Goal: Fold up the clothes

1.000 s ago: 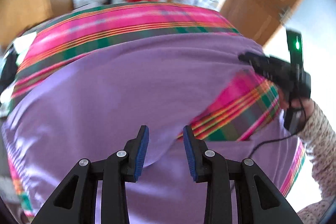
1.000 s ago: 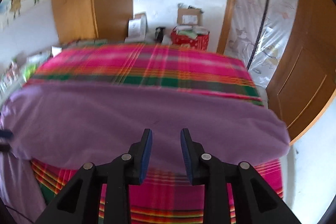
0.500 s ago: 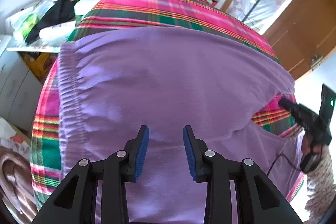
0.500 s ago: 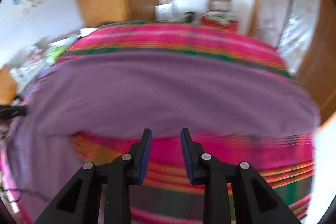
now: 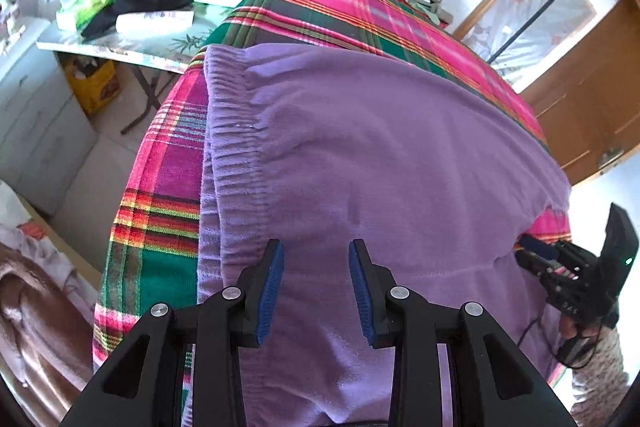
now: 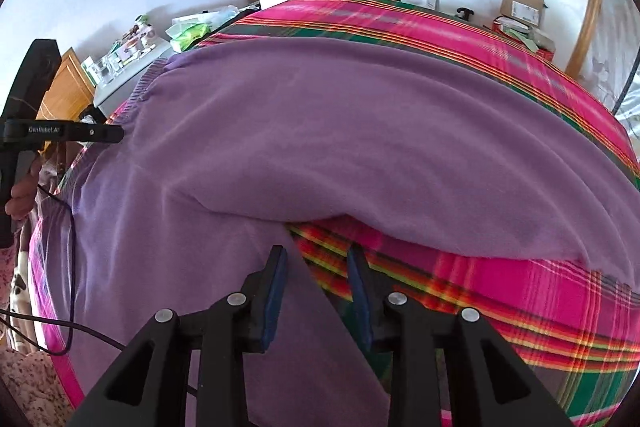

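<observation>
Meanwhile, both grippers hung empty over the purple trousers

We held the left gripper [image 5: 316, 279] above the purple trousers [image 5: 380, 155], its blue-padded fingers [image 5: 270, 285] parted wide with nothing between them. Ahead and to the left of those fingers ran the gathered waistband [image 5: 236, 131]. The trousers lay spread across the plaid bedspread [image 5: 360, 7] on the bed. Our right gripper [image 6: 316, 283] was likewise spread apart and empty, hovering where the two legs split, with one leg [image 6: 400, 155] stretching ahead and rightward and bare plaid just beyond its fingers. A cluttered counter [image 5: 120, 27] stood far off to the left.
</observation>
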`<state>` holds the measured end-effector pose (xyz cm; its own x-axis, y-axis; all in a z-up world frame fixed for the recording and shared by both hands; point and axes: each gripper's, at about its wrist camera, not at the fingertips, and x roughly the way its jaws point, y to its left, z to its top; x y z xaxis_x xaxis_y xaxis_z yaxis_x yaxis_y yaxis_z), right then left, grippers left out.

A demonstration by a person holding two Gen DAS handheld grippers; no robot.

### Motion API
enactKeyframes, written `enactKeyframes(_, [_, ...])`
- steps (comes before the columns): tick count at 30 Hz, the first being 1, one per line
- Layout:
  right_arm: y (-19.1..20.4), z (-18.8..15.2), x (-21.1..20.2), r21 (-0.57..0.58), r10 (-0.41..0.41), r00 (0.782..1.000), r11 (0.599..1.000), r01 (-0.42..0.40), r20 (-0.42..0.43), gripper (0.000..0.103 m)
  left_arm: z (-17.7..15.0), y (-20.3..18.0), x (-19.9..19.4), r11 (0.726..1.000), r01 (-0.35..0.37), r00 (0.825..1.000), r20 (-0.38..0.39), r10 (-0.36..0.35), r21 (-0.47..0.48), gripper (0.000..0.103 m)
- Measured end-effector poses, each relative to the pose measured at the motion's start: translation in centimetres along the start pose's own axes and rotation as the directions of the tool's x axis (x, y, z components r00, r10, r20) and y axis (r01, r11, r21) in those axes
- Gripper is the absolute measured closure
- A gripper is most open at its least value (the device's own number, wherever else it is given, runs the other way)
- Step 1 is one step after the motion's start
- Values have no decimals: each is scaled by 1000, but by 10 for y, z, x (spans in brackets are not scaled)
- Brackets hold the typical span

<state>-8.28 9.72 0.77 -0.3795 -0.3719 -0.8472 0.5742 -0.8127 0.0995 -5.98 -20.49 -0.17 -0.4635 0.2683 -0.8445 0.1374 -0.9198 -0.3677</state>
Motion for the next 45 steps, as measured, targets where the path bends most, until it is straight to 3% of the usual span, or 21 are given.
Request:
enactKeyframes(4, [8,1,0,-6,-14,1000,1000,14,-3,71,9,6,4,1000,11,1000,10,-11,-4,68])
enactKeyframes(11, [21,1,-1,-17,-38,999,999,38,-8,71,33,23,10,994,56,998,37,-53,-94,68])
enactKeyframes(24, [25,26,-20,-32,-7,999,999,8,52,71,77,30,24,993,1,999,53,5,-114,71])
enactKeyframes(29, [23,45,-8,-31,-25,998,999,27,60,71,88,22,31,996,-73,994,73,76,-44,72])
enactKeyframes(38, [18,85,23,-26,-71,996,997,73,57,71,103,34,30,995,-57,995,77,64,-84,72])
enactKeyframes(45, [9,112,44,18,-69,997,998,68,42,71,110,26,41,992,-123,986,108,124,-24,73])
